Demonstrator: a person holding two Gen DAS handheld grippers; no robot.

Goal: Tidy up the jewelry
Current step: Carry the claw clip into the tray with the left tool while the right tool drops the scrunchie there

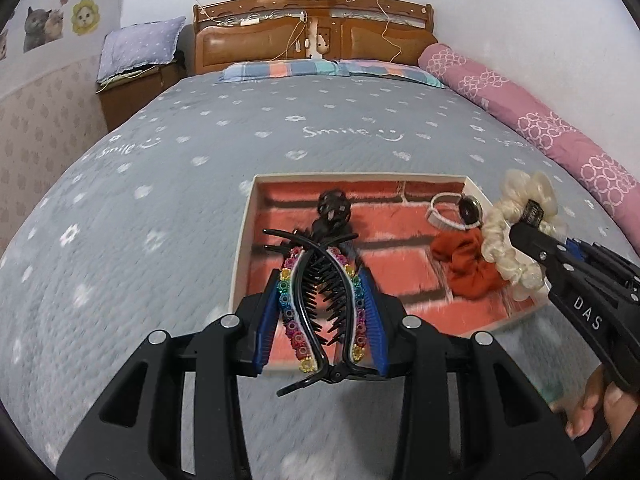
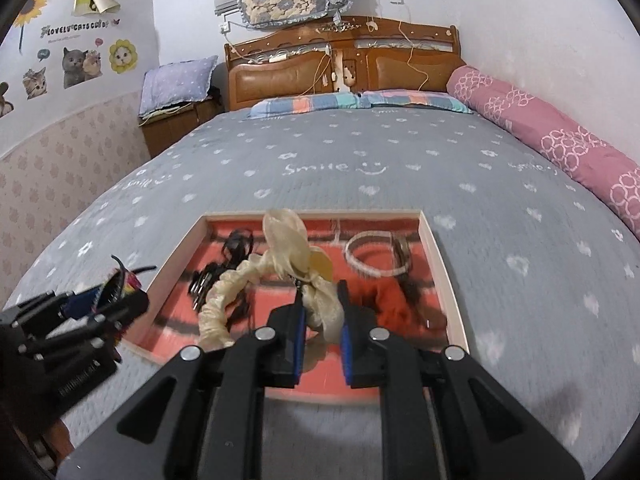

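Note:
My left gripper [image 1: 322,280] is shut on a black hair clip with rainbow beads [image 1: 320,300], held above the near left edge of a shallow box with a red brick-pattern floor [image 1: 384,248]. My right gripper [image 2: 322,300] is shut on a cream scrunchie [image 2: 280,268], held over the box [image 2: 430,248]; the scrunchie also shows in the left wrist view [image 1: 516,232]. In the box lie a black hair clip [image 1: 332,208], an orange scrunchie [image 1: 468,268] and a white bracelet [image 1: 448,212]. The left gripper with its clip shows at the left of the right wrist view [image 2: 116,288].
The box sits on a grey bedspread [image 1: 160,208] with white flowers and "Smile" print. A pink bolster [image 1: 540,120] lies along the right side. Striped pillows [image 1: 332,70] and a wooden headboard [image 1: 312,32] are at the far end. A nightstand [image 1: 132,92] stands at far left.

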